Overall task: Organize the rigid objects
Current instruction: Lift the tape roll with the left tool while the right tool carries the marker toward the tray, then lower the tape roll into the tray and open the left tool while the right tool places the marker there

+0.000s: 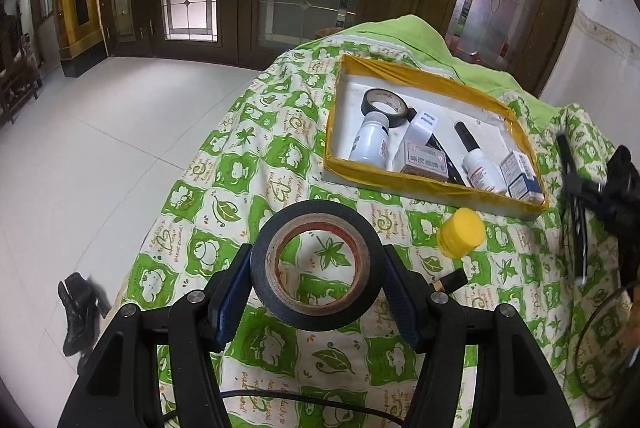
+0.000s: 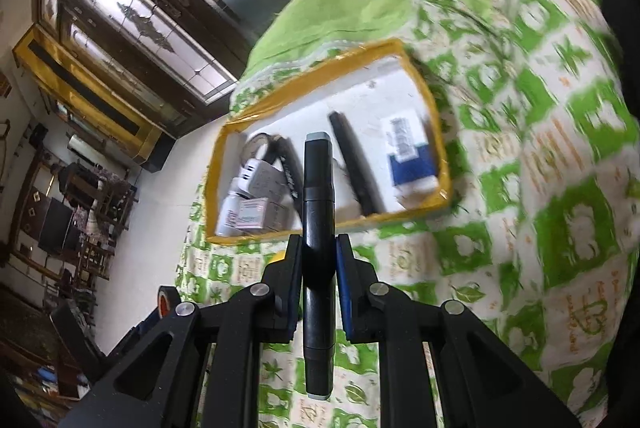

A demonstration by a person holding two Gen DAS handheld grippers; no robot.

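My left gripper [image 1: 318,268] is shut on a black roll of tape [image 1: 316,266] and holds it above the green patterned cloth [image 1: 240,155]. My right gripper [image 2: 318,252] is shut on a black marker pen [image 2: 317,228] and holds it upright, in front of the yellow-edged white tray [image 2: 424,83]. The tray [image 1: 424,183] holds another tape roll [image 1: 386,101], white bottles [image 1: 370,141], small boxes [image 1: 424,163] and a pen. A yellow-capped bottle [image 1: 462,232] lies on the cloth just in front of the tray.
A small black and brass object [image 1: 450,282] lies on the cloth by my left gripper's right finger. Black cables and gear [image 1: 608,195] are at the right. The cloth-covered surface drops off to a white tiled floor [image 1: 100,147] on the left. A black boot [image 1: 78,308] stands on the floor.
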